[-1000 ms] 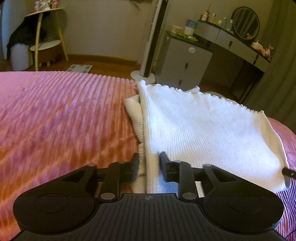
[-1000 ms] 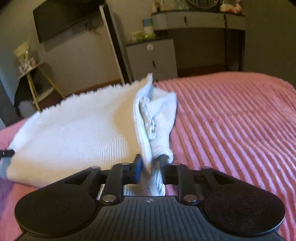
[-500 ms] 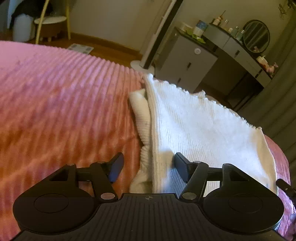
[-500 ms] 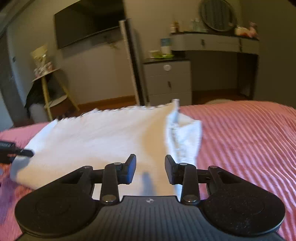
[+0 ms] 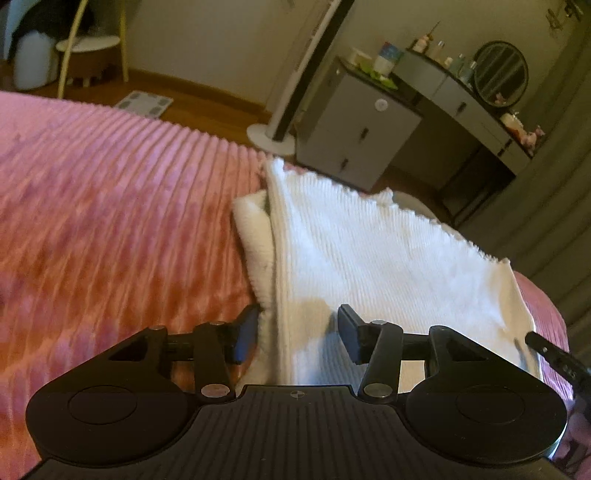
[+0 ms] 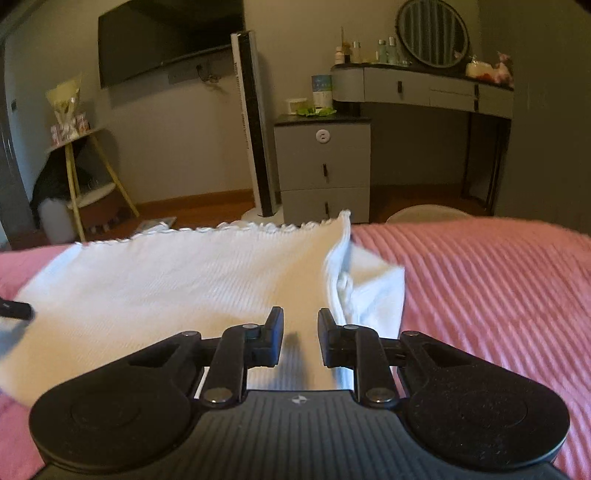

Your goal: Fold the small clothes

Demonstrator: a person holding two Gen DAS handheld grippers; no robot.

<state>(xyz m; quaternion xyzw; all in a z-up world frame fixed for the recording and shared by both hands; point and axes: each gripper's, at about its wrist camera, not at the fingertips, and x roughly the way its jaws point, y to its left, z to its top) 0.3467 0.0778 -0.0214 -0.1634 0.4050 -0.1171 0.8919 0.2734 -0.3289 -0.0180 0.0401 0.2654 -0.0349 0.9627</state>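
Note:
A white ribbed knit garment (image 5: 388, 258) lies flat on the pink bedspread (image 5: 110, 206), with a sleeve folded in along each side. My left gripper (image 5: 297, 338) is open and empty, its jaws astride the garment's left folded edge near the front. In the right wrist view the garment (image 6: 192, 273) lies ahead. My right gripper (image 6: 300, 341) is open and empty above its right front part, beside the tucked sleeve (image 6: 373, 295). The other gripper's tip shows at the left edge (image 6: 14, 310).
The pink ribbed bedspread (image 6: 480, 295) extends to both sides of the garment. Beyond the bed's far edge stand a tower fan (image 6: 255, 125), a grey drawer cabinet (image 6: 323, 166), a dressing table with a round mirror (image 6: 432, 33) and a yellow-legged side table (image 6: 79, 166).
Both grippers let go of the garment's side edges and opened. The garment settled flat on the bed. Both grippers have drawn back and risen slightly.

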